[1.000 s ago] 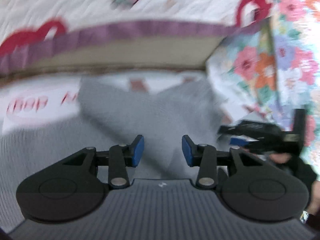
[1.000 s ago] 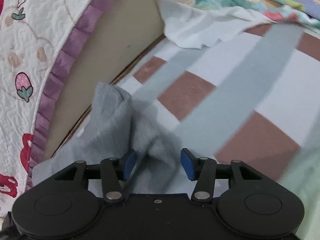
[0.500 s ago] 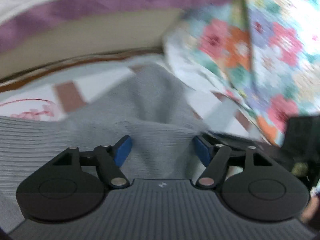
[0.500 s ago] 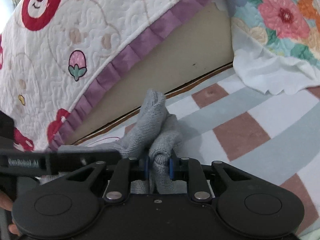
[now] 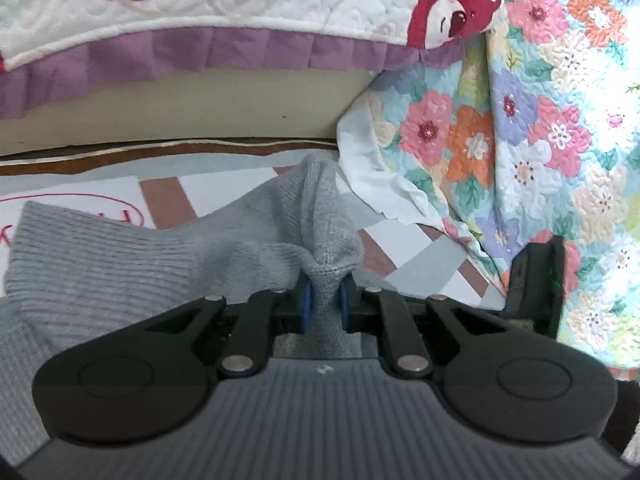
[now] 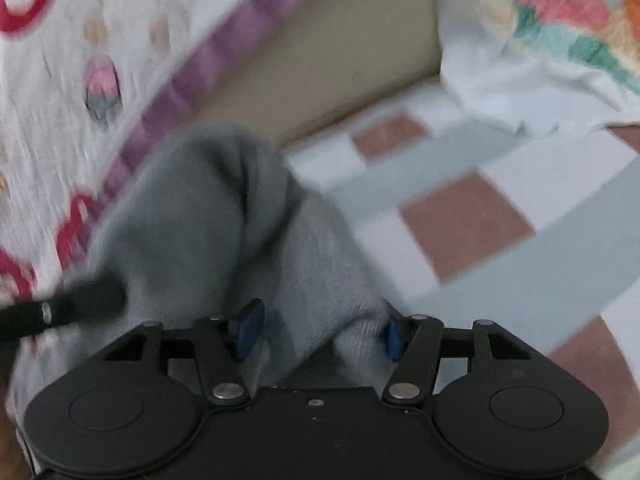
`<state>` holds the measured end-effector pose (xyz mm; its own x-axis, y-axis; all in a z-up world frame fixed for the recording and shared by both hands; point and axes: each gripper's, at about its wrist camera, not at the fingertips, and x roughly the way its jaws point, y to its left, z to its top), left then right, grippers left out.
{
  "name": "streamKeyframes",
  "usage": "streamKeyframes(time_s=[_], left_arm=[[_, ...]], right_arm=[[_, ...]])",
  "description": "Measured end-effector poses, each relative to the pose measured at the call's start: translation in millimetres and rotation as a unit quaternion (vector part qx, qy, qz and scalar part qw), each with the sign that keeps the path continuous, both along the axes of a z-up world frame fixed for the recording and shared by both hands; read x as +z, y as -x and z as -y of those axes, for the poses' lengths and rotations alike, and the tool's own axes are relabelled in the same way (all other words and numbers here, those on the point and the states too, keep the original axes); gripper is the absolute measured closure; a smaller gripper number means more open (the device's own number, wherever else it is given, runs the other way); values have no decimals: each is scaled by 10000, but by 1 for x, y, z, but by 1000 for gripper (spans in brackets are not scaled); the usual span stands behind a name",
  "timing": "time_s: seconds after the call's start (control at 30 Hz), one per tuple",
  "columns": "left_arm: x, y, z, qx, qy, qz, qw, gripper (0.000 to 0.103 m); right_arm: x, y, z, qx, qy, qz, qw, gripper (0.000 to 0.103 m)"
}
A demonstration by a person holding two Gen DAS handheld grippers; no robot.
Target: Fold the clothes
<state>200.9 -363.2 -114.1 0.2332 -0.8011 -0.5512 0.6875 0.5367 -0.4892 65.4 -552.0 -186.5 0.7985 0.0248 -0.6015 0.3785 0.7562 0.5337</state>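
A grey knitted garment (image 5: 132,256) lies on the striped bed sheet (image 5: 404,240). My left gripper (image 5: 324,300) is shut on a bunched fold of it, which stands up between the blue pads. In the right wrist view the same grey garment (image 6: 224,224) is blurred and lies between the fingers of my right gripper (image 6: 320,330), whose jaws stand wide apart. Part of the right gripper's black body (image 5: 536,284) shows at the right of the left wrist view.
A white quilt with red bears and a purple frill (image 5: 240,52) hangs over the beige bed side (image 5: 180,116) behind. A floral quilt (image 5: 540,140) with a white edge lies at the right. A dark tool tip (image 6: 60,308) shows at the left.
My left gripper has shut on a fold of the grey garment. My right gripper, shut on the garment half a second ago, has opened; the right view is blurred with motion.
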Motion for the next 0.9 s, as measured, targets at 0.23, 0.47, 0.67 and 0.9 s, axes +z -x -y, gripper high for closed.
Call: streamKeyframes(time_s=[0.23,0.47,0.67,0.9], left_arm=[[63,27,-69,604,326,560,9961,92],[127,97,-203,1658,-154,1719,9709,92],[70,121,-301,2828,-633,658,9548,91],[4,108,-346,3529,-720,-761,9298,93]], right_arm=[[44,-1,-31,214,-185,999,9946,83],[147,-15,-153,1622,1120,1631,9667,84],[152,-26,-241,2777,1495,1549,9362,84],[121,-35,-268,3240,1750,1088,9234,84]])
